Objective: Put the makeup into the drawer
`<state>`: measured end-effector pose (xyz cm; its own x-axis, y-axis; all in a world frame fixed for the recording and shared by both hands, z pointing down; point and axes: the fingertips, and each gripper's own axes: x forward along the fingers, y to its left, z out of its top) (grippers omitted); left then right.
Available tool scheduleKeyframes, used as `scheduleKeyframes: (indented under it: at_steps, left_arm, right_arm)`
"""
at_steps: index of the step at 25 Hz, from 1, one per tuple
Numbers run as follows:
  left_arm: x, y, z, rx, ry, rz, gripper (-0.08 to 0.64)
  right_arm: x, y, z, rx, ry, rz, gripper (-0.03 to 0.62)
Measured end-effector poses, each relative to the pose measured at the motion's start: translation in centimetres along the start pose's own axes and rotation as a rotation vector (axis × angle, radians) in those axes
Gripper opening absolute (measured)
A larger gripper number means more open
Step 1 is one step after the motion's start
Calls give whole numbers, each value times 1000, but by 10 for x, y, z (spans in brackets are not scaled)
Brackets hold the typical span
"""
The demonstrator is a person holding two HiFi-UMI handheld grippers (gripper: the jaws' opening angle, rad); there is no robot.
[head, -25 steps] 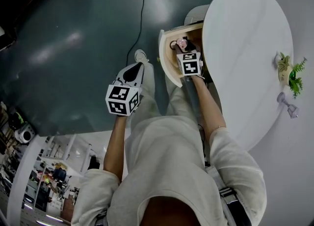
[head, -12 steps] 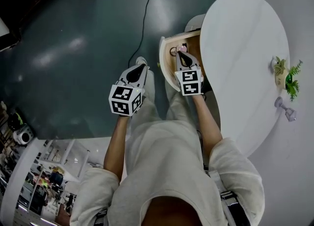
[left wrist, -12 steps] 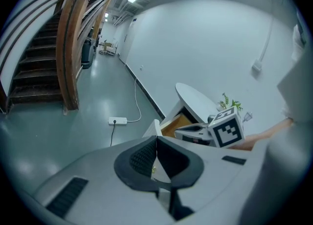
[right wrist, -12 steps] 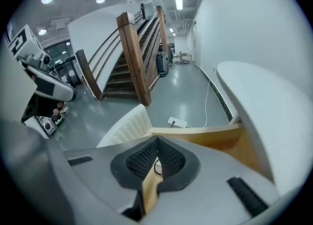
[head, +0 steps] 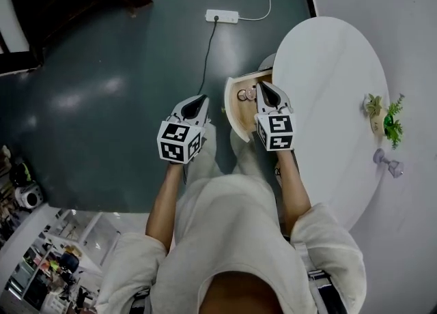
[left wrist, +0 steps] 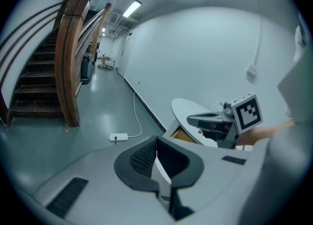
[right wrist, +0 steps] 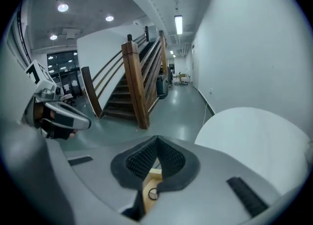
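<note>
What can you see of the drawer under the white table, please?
The drawer is pulled open from under the rounded white table. Its inside looks like pale wood, its curved front white. A few small items, one ring-shaped, lie in it. The shut right gripper hangs over it.

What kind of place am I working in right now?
Probably an open hall or lobby of an office-type building: a wooden staircase, a glossy dark floor running into a long corridor, and ceiling strip lights.
</note>
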<state>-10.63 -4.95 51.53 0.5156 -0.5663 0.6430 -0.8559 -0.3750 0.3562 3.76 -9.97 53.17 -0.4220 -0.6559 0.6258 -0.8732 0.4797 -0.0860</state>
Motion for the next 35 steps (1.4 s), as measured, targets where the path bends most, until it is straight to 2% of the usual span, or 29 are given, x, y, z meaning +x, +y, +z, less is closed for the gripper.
scheduleKeyframes:
  at_steps: [7, 13, 25, 35]
  left_arm:
    - [-23, -8, 56, 49, -97, 19, 11]
    - [-46, -18, 94, 98, -170, 42, 11]
    - [-77, -28, 133, 144, -266, 82, 11]
    - [-88, -27, 138, 154, -293, 100, 11]
  right_arm:
    - [-36, -25, 69, -29, -113, -58, -3]
    - [-72, -39, 105, -14, -193, -89, -3]
    - [-116, -47, 129, -26, -272, -110, -3]
    - [-132, -42, 126, -24, -284, -113, -3]
